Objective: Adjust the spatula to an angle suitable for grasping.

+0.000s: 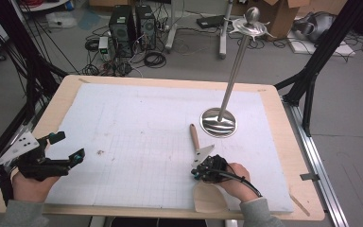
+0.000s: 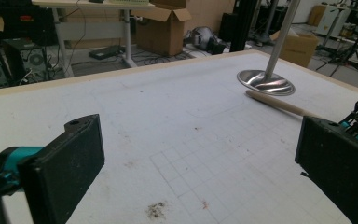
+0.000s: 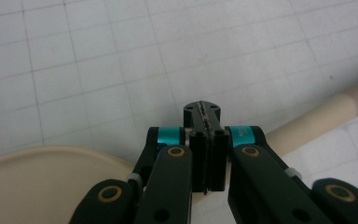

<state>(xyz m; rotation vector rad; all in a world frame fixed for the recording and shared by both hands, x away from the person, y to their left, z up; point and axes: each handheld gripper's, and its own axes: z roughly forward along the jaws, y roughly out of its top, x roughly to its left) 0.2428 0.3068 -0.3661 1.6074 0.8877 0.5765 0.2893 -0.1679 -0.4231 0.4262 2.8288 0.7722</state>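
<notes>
- A wooden-handled spatula [image 1: 198, 144] lay on the white mat [image 1: 137, 137] in the lower right of the high view, just below the round metal base of a stand [image 1: 218, 121].
- Its long axis ran nearly up and down the frame, tilted a little: the handle pointed toward the upper left, ending near the base, and the metal blade pointed toward the lower right.
- The right claw [image 1: 199, 171] sat at the blade end, right up against it; in the right gripper view its jaws were pressed together with nothing visibly between them, and the handle passed to their right [image 3: 317, 121].
- The right hand [image 1: 236, 182] came in from the bottom edge, its claw aimed toward the upper left along the spatula.
- A pale rounded thing [image 1: 210, 198] lay under that wrist.
- The left claw [image 1: 66, 146] rested at the lower left on the surface, jaws spread wide and empty, pointing right.
- The left hand [image 1: 28, 187] cupped it from below.
</notes>
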